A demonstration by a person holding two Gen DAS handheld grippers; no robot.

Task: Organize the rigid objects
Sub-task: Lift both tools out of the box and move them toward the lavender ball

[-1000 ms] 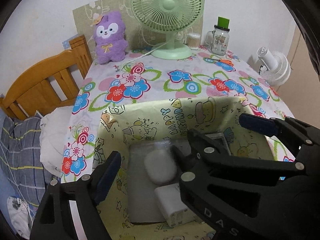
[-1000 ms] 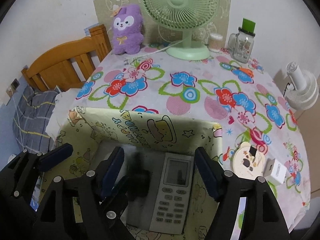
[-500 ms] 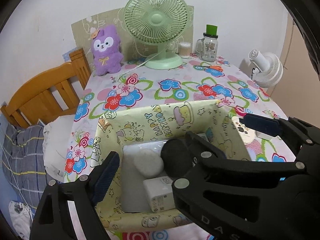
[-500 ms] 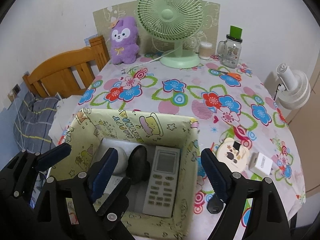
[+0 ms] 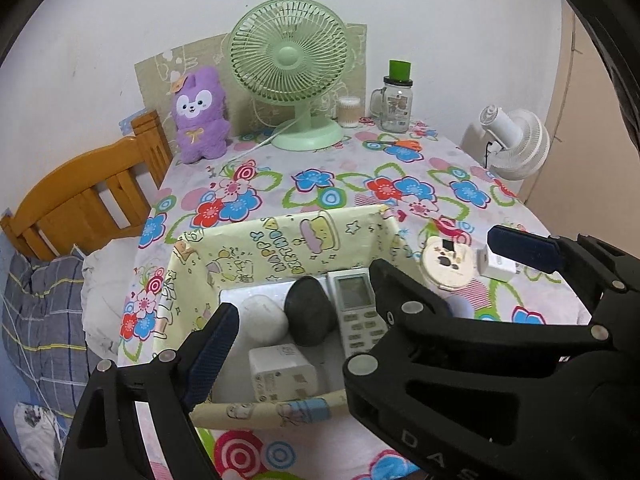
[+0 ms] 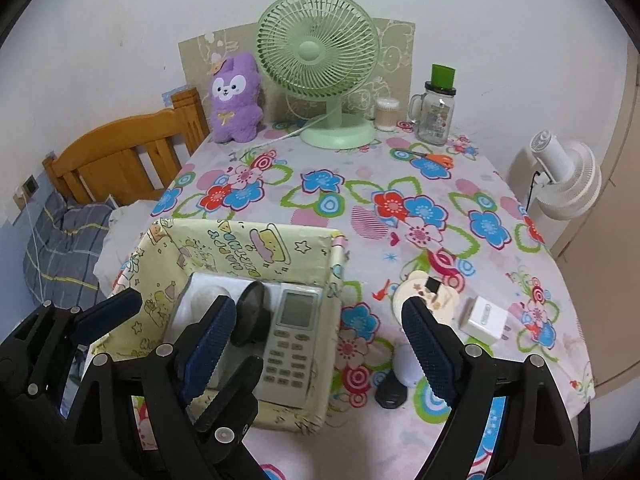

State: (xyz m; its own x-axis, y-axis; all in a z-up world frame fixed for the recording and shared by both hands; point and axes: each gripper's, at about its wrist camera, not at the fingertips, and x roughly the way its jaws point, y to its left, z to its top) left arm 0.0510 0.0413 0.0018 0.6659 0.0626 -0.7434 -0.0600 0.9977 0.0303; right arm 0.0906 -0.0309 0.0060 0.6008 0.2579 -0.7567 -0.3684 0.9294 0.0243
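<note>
Surface point(image 6: 360, 184): flowered cloth. Landmark: yellow box point(image 6: 256, 240), near edge. Beyond it: green fan point(image 6: 320, 80), purple plush point(image 6: 235, 98), jar point(image 6: 436, 112). Right of it: white charger point(image 6: 486, 318), round disc point(image 6: 426, 294).

A glossy printed cloth point(image 6: 400, 168) covers the desk. The box point(image 6: 256, 240) looks like matt patterned paper, the remote point(image 6: 290, 340) smooth plastic, the purple toy point(image 6: 234, 100) fuzzy plush, the headboard point(image 6: 116, 160) varnished wood.
</note>
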